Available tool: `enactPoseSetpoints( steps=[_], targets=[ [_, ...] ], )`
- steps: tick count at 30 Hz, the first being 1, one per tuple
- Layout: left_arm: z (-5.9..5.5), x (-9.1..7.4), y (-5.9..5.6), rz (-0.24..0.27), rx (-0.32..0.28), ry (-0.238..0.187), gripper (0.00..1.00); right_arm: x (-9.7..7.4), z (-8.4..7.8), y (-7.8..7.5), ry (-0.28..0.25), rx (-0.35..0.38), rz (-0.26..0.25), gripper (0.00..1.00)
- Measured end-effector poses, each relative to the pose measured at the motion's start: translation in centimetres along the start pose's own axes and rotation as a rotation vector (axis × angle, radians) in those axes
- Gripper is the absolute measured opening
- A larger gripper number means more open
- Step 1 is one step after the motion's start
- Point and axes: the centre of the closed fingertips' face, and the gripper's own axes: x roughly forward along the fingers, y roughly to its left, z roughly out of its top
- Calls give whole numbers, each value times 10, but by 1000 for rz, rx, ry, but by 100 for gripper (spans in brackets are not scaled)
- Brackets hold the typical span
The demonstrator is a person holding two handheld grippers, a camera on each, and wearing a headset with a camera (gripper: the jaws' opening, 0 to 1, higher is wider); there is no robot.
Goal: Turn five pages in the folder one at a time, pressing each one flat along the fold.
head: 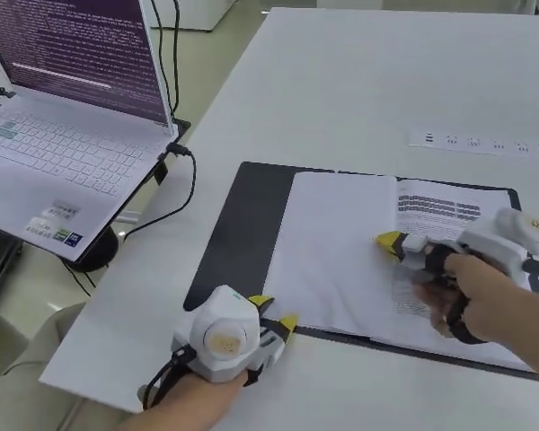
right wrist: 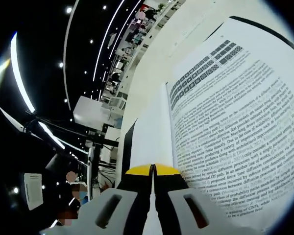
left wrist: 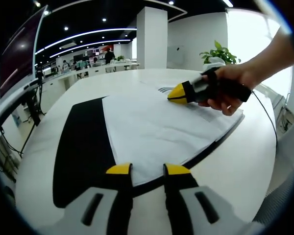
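A black folder [head: 238,233] lies open on the white table. A blank white page [head: 332,242] lies over its left half and a printed page [head: 440,211] covers its right half. My right gripper [head: 391,242] is shut, with its yellow tips down on the paper by the fold. In the right gripper view those tips [right wrist: 153,169] meet where the blank sheet joins the printed page [right wrist: 225,122]. My left gripper [head: 274,314] hovers at the folder's near edge. Its jaws [left wrist: 147,169] stand open with nothing between them, pointing at the blank page [left wrist: 147,127].
An open laptop [head: 63,117] sits on a stand at the far left, off the table's edge, with a black cable [head: 184,180] running to it. A white power strip [head: 481,144] lies beyond the folder at the right.
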Motion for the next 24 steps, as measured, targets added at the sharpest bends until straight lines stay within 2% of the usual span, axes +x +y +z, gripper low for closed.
enactPoseSetpoints(
  steps=[5, 9, 11, 24],
  targets=[
    [0, 0, 0, 5, 2, 3, 24, 6, 10, 0, -27, 42, 9, 0],
    [-1, 0, 0, 13, -3, -1, 24, 12, 23, 0, -74, 101, 17, 0],
    [-1, 0, 0, 14, -8, -3, 24, 16, 27, -1, -77, 132, 22, 0],
    [-1, -1, 0, 18, -8, -18, 24, 36, 53, 1, -107, 154, 34, 0]
  ],
)
